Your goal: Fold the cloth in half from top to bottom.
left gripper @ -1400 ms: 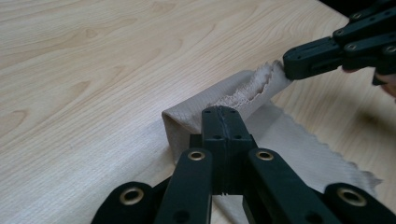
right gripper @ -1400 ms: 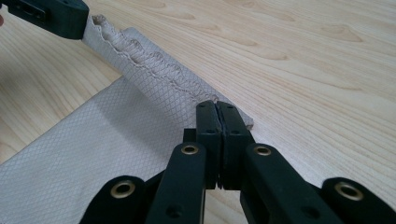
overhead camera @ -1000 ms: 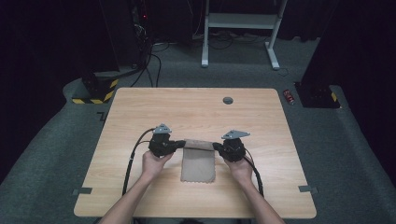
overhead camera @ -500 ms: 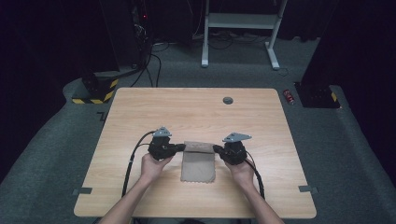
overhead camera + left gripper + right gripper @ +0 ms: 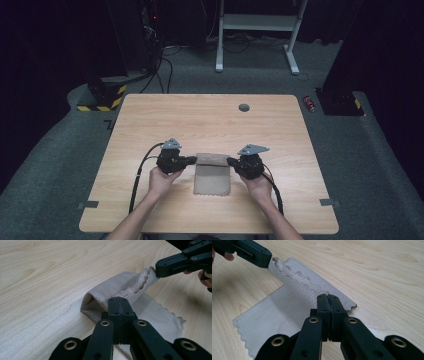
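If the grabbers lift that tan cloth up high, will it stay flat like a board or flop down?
Probably flop. The cloth already bends over in a soft fold where the left gripper and right gripper pinch its edge. It looks thin and likely light. Its zigzag edge ripples, so it should sag between them.

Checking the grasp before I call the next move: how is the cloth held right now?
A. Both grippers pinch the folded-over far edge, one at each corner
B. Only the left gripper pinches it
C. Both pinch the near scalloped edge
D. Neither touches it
A: the left gripper and the right gripper are each clamped on a corner of the beige cloth at its folded-over far edge.
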{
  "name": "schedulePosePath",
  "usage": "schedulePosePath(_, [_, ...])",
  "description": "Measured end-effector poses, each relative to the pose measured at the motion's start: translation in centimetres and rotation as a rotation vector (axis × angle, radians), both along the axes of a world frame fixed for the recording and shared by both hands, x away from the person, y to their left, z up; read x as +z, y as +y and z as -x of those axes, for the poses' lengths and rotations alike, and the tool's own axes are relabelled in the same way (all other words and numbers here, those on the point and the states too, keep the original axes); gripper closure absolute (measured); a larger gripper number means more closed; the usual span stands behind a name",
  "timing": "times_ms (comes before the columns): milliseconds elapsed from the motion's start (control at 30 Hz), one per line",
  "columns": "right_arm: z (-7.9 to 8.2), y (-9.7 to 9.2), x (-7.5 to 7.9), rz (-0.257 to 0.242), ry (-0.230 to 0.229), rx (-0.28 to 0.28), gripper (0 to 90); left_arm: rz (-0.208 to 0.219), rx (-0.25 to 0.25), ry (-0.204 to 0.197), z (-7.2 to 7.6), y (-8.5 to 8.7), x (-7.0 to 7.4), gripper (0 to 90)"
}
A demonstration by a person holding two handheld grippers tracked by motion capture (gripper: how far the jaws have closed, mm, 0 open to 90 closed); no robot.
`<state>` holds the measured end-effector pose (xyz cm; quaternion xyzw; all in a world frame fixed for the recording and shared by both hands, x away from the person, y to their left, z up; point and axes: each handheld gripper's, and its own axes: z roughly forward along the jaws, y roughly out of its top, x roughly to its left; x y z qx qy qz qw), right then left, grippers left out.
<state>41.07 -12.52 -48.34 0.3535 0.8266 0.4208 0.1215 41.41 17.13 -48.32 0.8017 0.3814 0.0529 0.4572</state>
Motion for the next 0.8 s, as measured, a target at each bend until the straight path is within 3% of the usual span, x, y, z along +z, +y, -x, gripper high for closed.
schedulePosePath(800, [1.3, -0.3, 0.2, -0.023, -0.005, 0.019, 88.6, 0.014, -0.014, -0.013, 1.7, 0.3, -0.2, 90.0])
